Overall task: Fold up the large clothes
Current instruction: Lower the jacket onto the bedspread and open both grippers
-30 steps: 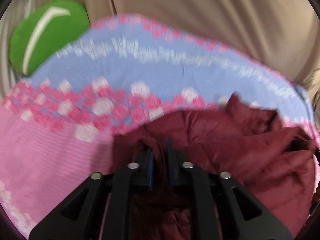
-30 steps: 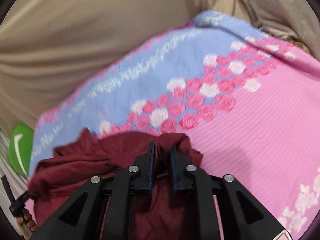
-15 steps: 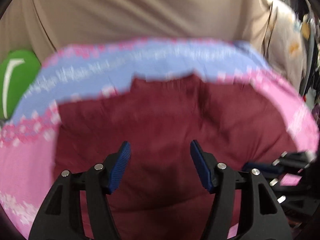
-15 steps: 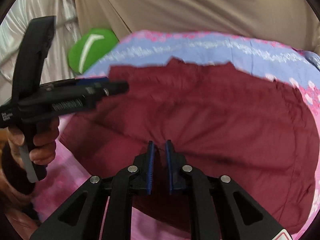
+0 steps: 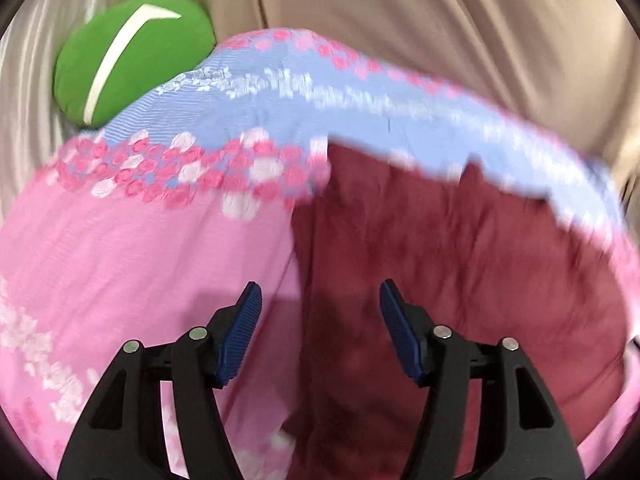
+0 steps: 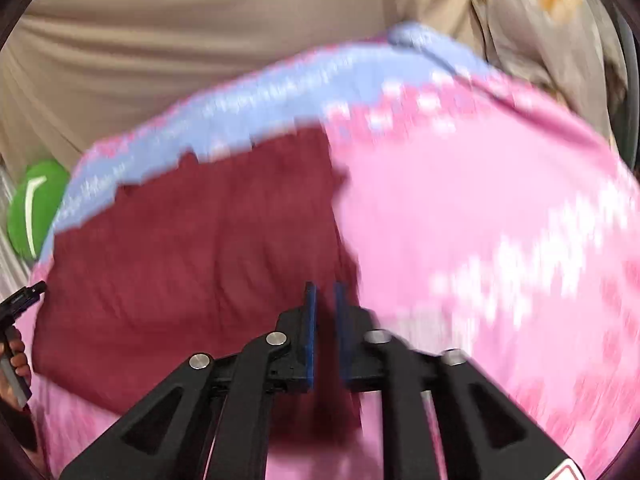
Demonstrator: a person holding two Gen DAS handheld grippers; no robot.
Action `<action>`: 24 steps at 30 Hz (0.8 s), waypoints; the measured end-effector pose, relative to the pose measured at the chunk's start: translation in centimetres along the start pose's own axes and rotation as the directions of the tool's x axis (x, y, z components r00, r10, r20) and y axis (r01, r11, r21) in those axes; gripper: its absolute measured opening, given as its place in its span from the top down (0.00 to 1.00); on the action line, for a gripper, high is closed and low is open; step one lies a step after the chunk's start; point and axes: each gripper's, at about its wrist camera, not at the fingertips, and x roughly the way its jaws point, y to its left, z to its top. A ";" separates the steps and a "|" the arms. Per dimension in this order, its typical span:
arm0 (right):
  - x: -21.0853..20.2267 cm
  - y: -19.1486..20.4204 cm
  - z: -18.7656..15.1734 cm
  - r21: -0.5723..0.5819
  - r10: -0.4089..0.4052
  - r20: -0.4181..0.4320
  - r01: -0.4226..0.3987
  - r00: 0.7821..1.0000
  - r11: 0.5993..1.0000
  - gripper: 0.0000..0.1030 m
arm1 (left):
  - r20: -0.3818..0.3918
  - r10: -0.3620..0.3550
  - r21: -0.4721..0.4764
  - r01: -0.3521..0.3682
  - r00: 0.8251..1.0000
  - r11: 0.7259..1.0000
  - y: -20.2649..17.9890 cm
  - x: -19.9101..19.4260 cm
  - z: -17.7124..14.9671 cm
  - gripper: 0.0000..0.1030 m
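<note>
On the pink bedspread (image 5: 120,248) the maroon garment (image 5: 460,272) is spread flat — further folds are judged outstanding. The left claw (image 5: 320,334) is held agape above its edge; the right claw (image 6: 325,336) is nearly closed — whether cloth is pinched cannot be told.

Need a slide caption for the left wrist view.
Left gripper, jaws open, over the maroon garment edge on a pink floral bedsheet.

Two close wrist views downward, sharing the maroon garment (image 5: 460,280).
</note>
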 end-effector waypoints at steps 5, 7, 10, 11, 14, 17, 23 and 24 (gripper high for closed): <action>4.4 2.1 7.5 0.008 0.064 0.044 -0.064 0.997 0.998 0.36 | -0.059 -0.099 -0.062 0.096 0.993 0.994 -1.2 4.4 5.0 0.12; 7.5 1.4 9.3 0.040 0.023 0.008 -0.023 1.000 0.999 0.35 | -0.103 -0.106 -0.072 0.099 0.989 0.993 -1.7 6.5 5.7 0.15; 12.1 1.3 10.2 0.069 -0.005 -0.093 0.012 0.996 0.998 0.81 | -0.149 -0.092 -0.055 0.085 0.984 0.995 -2.6 8.9 6.0 0.73; 12.9 1.6 10.2 0.059 -0.008 -0.116 0.015 0.993 0.998 0.89 | -0.149 -0.092 -0.051 0.086 0.985 0.995 -2.7 9.3 6.2 0.88; 11.2 2.2 10.8 0.054 0.011 0.017 -0.012 1.000 0.998 0.96 | -0.081 -0.045 -0.008 0.044 0.996 0.999 -3.5 8.9 6.8 0.95; 10.3 1.4 11.2 0.079 -0.005 0.088 -0.002 0.996 0.997 0.96 | -0.044 0.011 0.030 -0.010 0.999 1.000 -3.8 9.5 7.1 0.95; 15.6 -1.5 10.2 0.134 -0.039 -0.104 0.053 0.994 0.989 0.95 | -0.112 0.102 0.062 -0.095 0.989 0.994 -3.8 13.7 5.5 0.91; 14.6 -1.5 10.3 0.136 -0.070 -0.078 0.081 0.994 0.987 0.92 | -0.100 0.117 0.057 -0.112 0.988 0.992 -3.7 12.9 5.7 0.91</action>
